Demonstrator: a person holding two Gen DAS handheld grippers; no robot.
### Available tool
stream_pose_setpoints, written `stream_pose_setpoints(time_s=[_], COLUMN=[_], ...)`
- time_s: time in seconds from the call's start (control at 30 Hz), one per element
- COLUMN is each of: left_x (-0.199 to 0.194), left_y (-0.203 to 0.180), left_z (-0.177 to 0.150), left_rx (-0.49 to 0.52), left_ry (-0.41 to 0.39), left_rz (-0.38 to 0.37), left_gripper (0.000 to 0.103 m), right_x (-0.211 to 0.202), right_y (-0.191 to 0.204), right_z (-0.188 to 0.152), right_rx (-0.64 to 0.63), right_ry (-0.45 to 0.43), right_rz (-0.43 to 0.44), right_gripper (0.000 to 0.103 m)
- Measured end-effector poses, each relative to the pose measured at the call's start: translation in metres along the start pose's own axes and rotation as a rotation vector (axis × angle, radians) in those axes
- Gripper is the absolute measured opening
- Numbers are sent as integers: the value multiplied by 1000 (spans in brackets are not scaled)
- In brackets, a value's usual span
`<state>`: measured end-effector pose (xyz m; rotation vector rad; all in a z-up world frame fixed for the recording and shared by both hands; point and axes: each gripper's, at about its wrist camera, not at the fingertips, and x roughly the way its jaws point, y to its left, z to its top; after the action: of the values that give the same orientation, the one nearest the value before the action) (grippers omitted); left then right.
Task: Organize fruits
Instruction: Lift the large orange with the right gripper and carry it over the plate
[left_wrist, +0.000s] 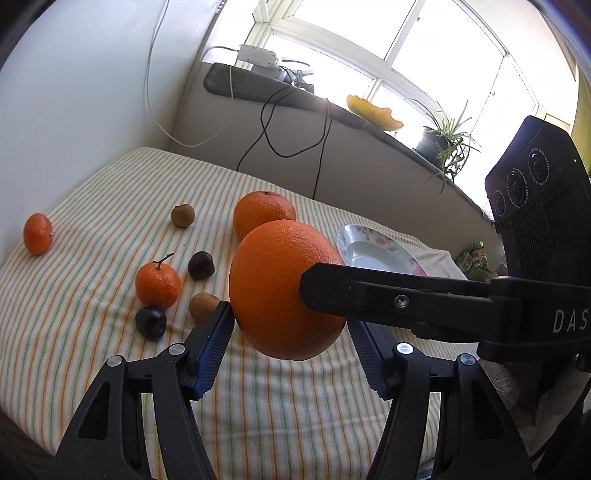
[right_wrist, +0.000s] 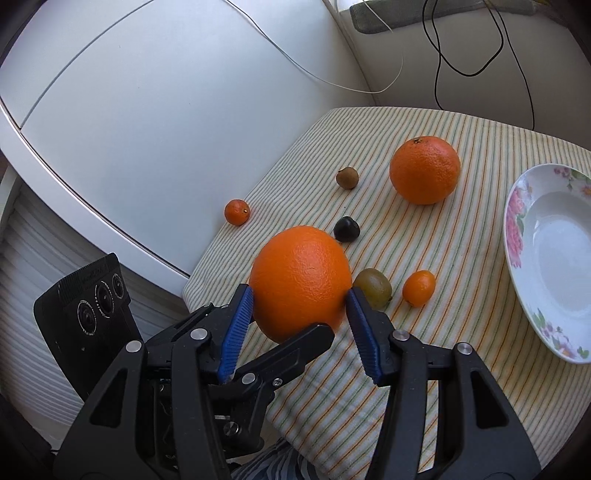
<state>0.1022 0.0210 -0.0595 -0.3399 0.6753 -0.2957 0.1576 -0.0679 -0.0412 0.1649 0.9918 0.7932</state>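
Two grippers on one fruit: the left gripper (left_wrist: 290, 317) and the right gripper (right_wrist: 300, 295) both pinch the same big orange (left_wrist: 284, 288). Left wrist view: blue pads sit against the orange's lower left and lower right sides, and one black finger of the right gripper crosses in from the right and presses on its right face. Right wrist view: blue pads touch the orange on both flanks, with a left-gripper finger tucked under its bottom edge. The orange looks clear of the striped cloth (left_wrist: 92, 229), up over the near part of the table. Rest of the fruit is loose on the cloth: second orange (left_wrist: 264, 214) further back, close to the floral plate (left_wrist: 373, 251), not touching it as far as I can tell. Stemmed mandarin (left_wrist: 157, 284) sits left of the held orange, with a dark plum (left_wrist: 201, 264) just beside it and another dark plum (left_wrist: 150, 322) touching its near side. Brown kiwi (left_wrist: 203, 306) is partly hidden behind the left pad. Another small brown fruit (left_wrist: 183, 215) lies further back, and a lone mandarin (left_wrist: 37, 233) lies far left near the cloth edge. Plate holds nothing.
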Motion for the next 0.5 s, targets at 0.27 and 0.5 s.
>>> stream_pose_setpoints(time_s=[0.27,0.5], left_x=[29,60], left_y=[-36,-67], left_z=[10,25], left_rx=[52,83], left_ry=[8,28], left_rz=[-59,-115], left_gripper=[63,63], right_x=[-38,-63], right_y=[-26,-54], right_z=[10,19], right_rx=[34,73], right_ry=[-61,-109], right_rz=[-53,-101], right_gripper=[55,55])
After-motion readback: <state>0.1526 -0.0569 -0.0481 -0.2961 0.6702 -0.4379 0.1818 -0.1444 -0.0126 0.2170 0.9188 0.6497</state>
